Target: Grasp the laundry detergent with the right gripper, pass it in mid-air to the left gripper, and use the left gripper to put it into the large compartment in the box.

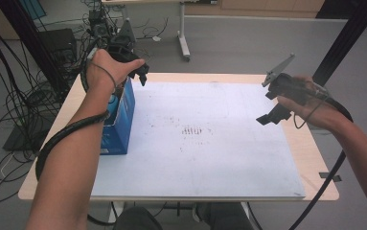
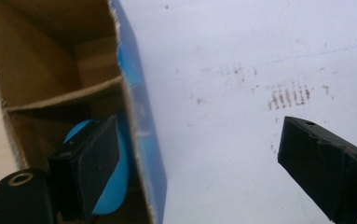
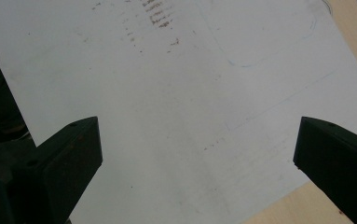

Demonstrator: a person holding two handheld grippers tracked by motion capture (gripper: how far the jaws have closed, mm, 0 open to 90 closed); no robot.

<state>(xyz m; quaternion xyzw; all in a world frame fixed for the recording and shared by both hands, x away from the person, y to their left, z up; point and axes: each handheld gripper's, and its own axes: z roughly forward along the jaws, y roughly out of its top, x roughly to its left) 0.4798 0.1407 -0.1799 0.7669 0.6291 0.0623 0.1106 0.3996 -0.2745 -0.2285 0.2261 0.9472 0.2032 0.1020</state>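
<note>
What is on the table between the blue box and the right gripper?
Nothing: between the blue cardboard box and the right gripper, the high view shows bare white board.

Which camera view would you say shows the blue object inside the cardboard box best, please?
The left gripper view: it looks straight into the open box, where the blue object lies behind a cardboard divider, partly hidden by a jaw. In the high view just a sliver of it peeks out beside the left forearm. The right gripper view looks at the white sheet instead.
</note>
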